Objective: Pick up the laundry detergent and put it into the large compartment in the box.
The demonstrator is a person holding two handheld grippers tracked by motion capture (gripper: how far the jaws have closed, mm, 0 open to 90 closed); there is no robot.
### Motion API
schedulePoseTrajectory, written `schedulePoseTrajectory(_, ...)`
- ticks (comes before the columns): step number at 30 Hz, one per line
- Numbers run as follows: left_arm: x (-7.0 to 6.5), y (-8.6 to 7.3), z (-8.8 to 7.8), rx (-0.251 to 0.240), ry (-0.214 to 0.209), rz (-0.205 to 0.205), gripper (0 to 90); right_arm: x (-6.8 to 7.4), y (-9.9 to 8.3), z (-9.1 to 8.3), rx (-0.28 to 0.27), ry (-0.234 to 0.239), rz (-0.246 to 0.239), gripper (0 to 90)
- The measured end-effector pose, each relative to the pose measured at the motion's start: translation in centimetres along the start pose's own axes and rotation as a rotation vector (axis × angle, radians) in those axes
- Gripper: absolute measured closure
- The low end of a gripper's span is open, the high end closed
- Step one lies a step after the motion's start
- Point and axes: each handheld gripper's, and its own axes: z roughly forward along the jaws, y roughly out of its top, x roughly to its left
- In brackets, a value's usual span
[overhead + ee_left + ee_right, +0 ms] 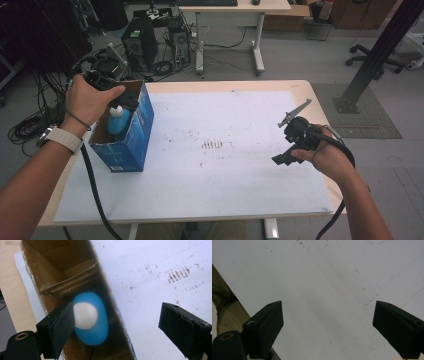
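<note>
Left hand-held gripper hangs open above the white-capped blue plastic bottle, which stands upright inside the blue cardboard box at the worktop's nine o'clock; right hand-held gripper idles open.

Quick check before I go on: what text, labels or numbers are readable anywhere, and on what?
No text can be read.
Blue box: a small pale label patch near its lower front edge, too small and blurred to read.
Blue bottle with white cap inside the box: no print showing.
White sheet: dark smudges and scuffs, not letters.
</note>
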Motion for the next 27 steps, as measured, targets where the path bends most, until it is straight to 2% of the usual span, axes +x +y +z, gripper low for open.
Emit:
schedulePoseTrajectory(8,-1.0,0.8,-0.5,0.004,-0.017,0.04,13.7,0.0,-0.1,-0.2,0.002,-0.002,0.006,9.8)
schedulePoseTrajectory(14,-2.0,1.2,-0.9,0.012,-0.029,0.087,13.7,-0.1,0.0,-0.3,0.002,-0.006,0.006,9.8)
schedulePoseTrajectory(27,-3.8,1.7,-1.5,0.058,-0.067,0.174,13.9,0.0,0.5,-0.4,0.0,-0.006,0.0,9.8)
